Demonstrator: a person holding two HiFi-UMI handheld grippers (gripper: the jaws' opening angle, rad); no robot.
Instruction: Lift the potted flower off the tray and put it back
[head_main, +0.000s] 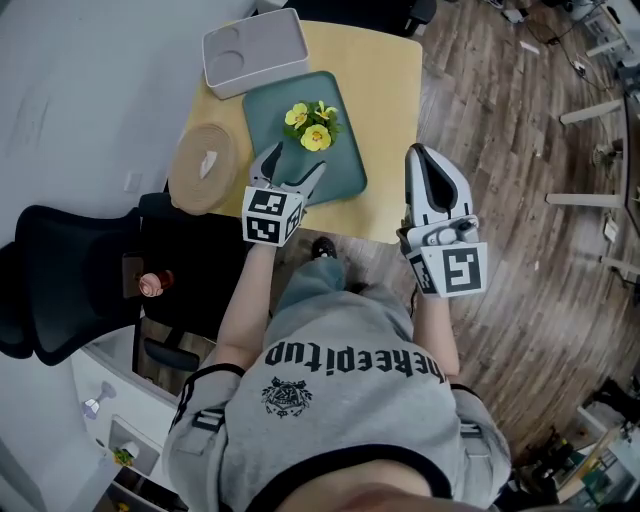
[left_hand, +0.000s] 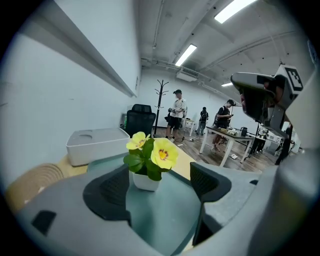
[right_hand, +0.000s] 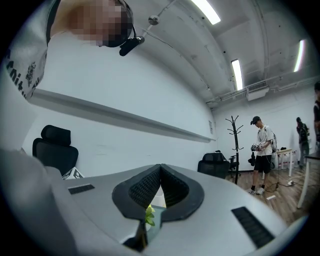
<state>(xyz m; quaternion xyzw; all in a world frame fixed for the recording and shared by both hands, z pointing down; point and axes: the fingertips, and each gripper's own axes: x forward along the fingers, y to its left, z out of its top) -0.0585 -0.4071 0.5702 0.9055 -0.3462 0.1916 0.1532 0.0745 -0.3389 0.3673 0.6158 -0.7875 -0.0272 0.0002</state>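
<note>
Overhead, yellow tabletop (head_main: 390, 90) bears teal tray (head_main: 345, 172); wood floor (head_main: 500, 120), possibly laminate

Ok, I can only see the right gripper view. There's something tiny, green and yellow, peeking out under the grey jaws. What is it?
Observer: That's a plant with yellow flowers in a small white pot. It stands on a flat teal-green tray.
Operator: Is the other gripper grabbing it?
Observer: No. The left gripper has its jaws wide apart, and the pot stands just past their tips, untouched.
Operator: What else is around it?
Observer: On the light wooden table, a white rectangular plastic box sits at the tray's far end, and a round woven straw mat lies to the tray's left.
</note>
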